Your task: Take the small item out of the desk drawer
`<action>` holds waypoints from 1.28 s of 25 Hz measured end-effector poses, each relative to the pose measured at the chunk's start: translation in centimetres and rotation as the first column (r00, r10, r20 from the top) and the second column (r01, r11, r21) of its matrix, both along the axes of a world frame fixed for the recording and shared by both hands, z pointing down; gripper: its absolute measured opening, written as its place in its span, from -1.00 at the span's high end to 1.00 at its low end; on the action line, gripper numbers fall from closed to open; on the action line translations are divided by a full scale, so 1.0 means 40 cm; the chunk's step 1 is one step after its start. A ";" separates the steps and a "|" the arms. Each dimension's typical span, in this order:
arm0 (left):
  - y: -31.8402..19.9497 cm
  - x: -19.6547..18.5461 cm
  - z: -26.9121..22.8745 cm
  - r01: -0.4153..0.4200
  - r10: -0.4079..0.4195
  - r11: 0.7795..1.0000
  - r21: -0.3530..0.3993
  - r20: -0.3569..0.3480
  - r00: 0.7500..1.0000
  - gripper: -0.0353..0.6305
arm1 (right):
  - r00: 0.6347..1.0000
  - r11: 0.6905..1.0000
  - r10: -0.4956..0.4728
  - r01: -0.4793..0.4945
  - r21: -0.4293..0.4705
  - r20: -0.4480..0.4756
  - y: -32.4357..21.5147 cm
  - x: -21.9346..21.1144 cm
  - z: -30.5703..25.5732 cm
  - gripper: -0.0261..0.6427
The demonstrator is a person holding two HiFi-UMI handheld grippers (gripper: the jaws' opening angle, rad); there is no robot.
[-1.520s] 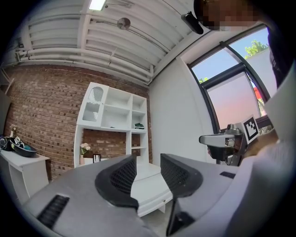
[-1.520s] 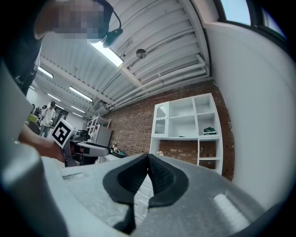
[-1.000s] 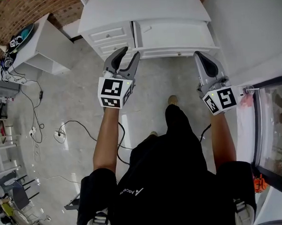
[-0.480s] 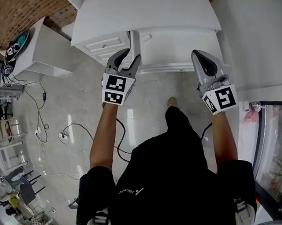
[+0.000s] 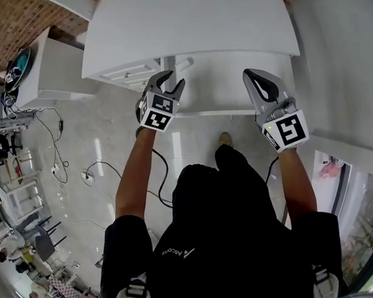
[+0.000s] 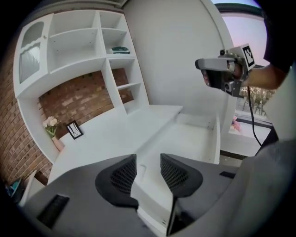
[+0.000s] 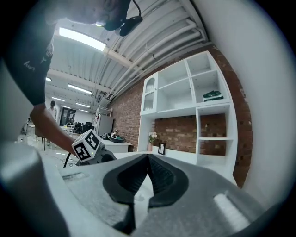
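Left claw, at 11 o'clock of the person: released, jaws apart with nothing gripped, held over the near left corner of the open drawer. Right claw, at 1 o'clock: clenched on nothing, jaws tip to tip, near the drawer's right side. The drawer, at 12 o'clock, stands out from under the white desk. The small item cannot be made out in any view. Farther back on the desk, at 10 o'clock, a picture frame and flowers stand below the wall shelves.
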State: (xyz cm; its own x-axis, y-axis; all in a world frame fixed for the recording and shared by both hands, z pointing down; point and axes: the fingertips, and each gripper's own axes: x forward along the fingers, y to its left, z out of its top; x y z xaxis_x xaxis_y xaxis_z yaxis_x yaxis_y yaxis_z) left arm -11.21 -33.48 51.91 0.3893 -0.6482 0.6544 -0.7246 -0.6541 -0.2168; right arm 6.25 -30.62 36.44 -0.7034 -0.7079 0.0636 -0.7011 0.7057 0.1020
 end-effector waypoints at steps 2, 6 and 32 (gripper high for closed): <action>-0.034 0.005 0.058 -0.003 0.005 0.999 -0.035 0.041 0.999 0.42 | 1.000 1.000 -0.011 0.011 -0.014 -0.003 -0.032 0.012 0.028 0.92; -0.086 0.023 0.179 -0.023 0.038 0.994 -0.111 0.135 0.990 0.42 | 1.000 0.999 -0.005 0.005 -0.048 0.004 -0.074 0.051 0.090 0.92; -0.275 -0.008 0.573 -0.030 0.158 0.965 -0.261 0.488 0.859 0.30 | 0.993 0.969 0.117 -0.111 -0.221 0.014 -0.157 0.151 0.260 0.92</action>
